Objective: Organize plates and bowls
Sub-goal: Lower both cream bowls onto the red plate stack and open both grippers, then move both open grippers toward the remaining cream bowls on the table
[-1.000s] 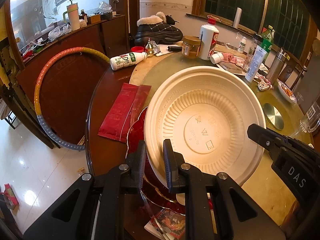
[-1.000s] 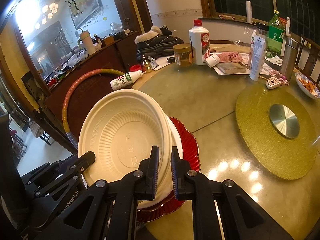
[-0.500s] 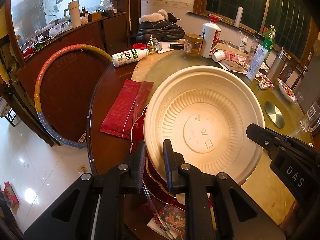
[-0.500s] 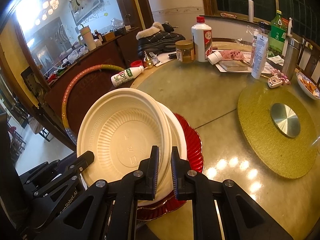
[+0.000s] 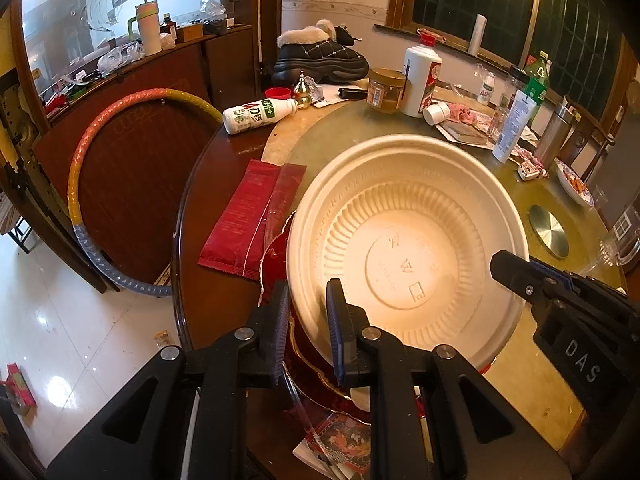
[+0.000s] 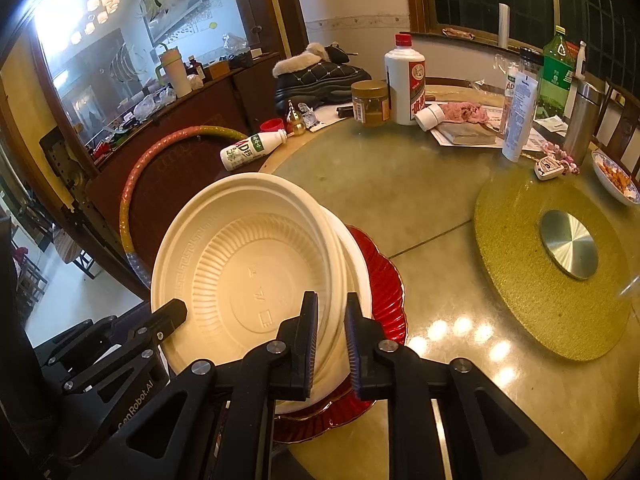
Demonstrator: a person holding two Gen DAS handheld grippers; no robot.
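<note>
Bowls sit nested in front of me: the cream disposable bowl (image 5: pixel 404 248) on top, tilted, inside a second cream bowl (image 6: pixel 354 264) whose rim shows just behind it in the right wrist view, and both on the red plate (image 6: pixel 384 280) near the edge of the round table (image 6: pixel 400 184). My left gripper (image 5: pixel 306 300) is pinched narrow on the near rim of the top bowl, one finger outside the wall and one inside, pads against it. My right gripper (image 6: pixel 331 320) straddles the opposite rim of the same bowl; its jaws have just been opening a little, with the bowl's wall between them, and I see a thin gap at the outer pad, so I read it as loosened off the rim. From the left wrist view the right gripper's black finger juts in over the far rim. Beside the plate on the dark wood lies a red packet (image 5: pixel 248 220), and a white drink bottle (image 5: pixel 256 114) lies on its side farther back. A white liquor bottle (image 6: pixel 405 80) stands upright next to a brown jar (image 6: pixel 370 103), with a fur-trimmed boot (image 5: pixel 320 58) behind them. The gold turntable mat (image 6: pixel 552 264) lies well apart on the right, and a hula hoop (image 5: pixel 104 184) leans against the cabinet beyond the table edge.
</note>
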